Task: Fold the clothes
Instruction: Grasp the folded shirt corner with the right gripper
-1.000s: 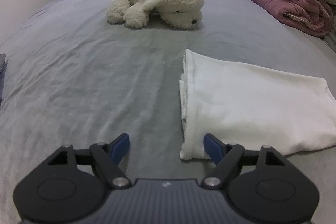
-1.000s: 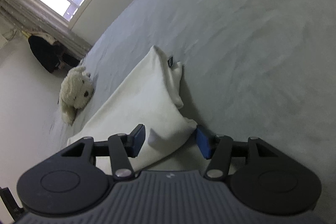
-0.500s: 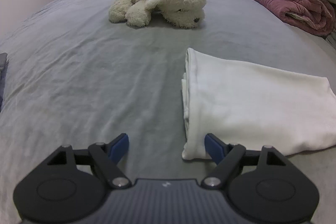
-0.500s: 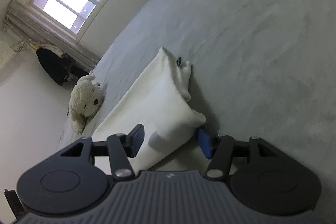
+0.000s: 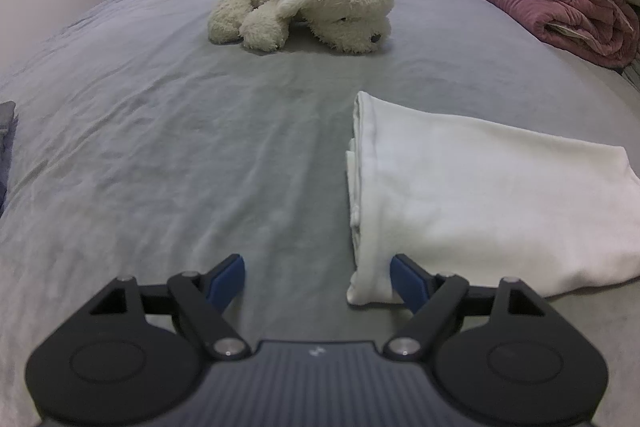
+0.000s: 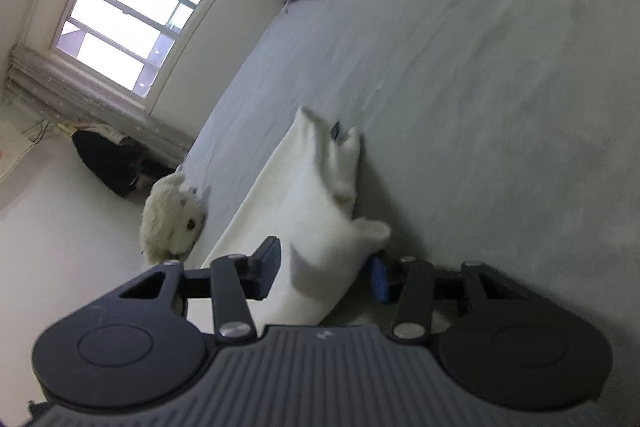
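A folded white cloth (image 5: 480, 187) lies on the gray bed (image 5: 160, 147), at the right of the left wrist view. Its right edge is cut off there. The left gripper (image 5: 316, 281) is wide apart, and the cloth's near corner sits just inside its right finger. Lots of bare bed lies to the left. A fluffy toy dog (image 5: 304, 11) rests far back. The right gripper (image 6: 324, 273) is closing around the cloth's end (image 6: 320, 227), which looks blurry.
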### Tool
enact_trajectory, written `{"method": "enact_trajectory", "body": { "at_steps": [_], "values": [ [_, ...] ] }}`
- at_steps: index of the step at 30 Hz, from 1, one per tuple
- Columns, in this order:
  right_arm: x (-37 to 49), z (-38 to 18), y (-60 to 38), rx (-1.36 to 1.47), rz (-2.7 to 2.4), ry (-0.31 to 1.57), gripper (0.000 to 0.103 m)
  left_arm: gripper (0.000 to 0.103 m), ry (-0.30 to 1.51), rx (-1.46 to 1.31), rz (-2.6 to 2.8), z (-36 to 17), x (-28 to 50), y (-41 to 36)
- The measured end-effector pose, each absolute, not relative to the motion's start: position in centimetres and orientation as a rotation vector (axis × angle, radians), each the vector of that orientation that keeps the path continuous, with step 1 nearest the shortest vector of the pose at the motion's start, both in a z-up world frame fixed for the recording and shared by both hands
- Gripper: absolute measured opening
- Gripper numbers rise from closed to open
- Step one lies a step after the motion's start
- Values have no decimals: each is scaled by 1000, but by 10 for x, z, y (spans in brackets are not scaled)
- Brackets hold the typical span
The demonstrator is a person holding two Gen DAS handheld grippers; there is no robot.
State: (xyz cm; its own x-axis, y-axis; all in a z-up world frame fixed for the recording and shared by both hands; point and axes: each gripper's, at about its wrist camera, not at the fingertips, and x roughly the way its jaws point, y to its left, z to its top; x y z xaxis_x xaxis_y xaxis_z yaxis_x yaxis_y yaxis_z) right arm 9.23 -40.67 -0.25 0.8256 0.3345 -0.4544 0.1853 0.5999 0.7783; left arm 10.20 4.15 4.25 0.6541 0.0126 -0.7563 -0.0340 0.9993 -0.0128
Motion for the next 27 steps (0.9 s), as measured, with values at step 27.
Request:
{"method": "enact_trajectory", "body": {
  "at_steps": [27],
  "values": [
    [90, 40, -378, 699, 103, 489, 31, 81, 699, 112, 74, 63, 88, 10]
  ]
}}
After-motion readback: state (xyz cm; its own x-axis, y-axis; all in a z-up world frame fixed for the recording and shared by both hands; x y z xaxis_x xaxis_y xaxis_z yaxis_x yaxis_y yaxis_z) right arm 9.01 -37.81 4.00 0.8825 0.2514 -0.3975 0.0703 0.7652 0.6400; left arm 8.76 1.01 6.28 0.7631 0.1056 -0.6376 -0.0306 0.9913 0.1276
